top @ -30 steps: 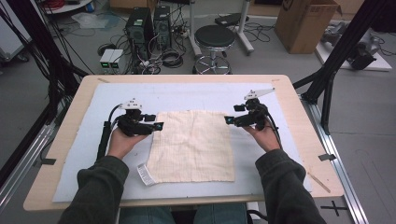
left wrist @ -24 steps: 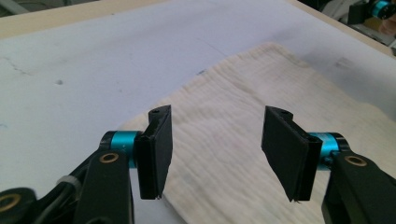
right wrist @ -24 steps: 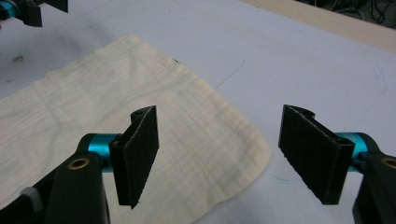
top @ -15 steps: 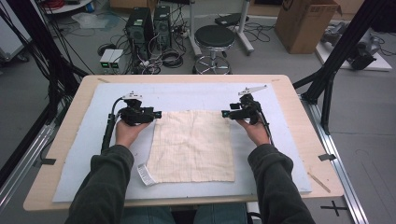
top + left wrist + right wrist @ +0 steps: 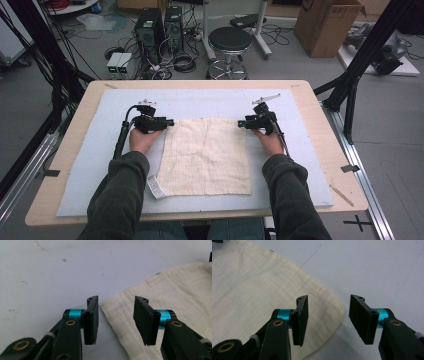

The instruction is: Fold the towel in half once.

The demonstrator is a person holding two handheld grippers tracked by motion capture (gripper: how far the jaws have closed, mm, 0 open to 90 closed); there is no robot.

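So there's one cream-coloured square waffle-weave cloth (image 5: 207, 155) lying flat in the middle of the pale blue mat (image 5: 95, 175) on the wooden table (image 5: 320, 130). Two grippers are working it: the left gripper (image 5: 116, 320) and the right gripper (image 5: 328, 320) are each straddling a far corner, jaws apart and just been closing, nothing pinched yet. I'm guessing it's light, soft and floppy, so grabbing right at those two corners looks best, or it'll be sagging and bunching.
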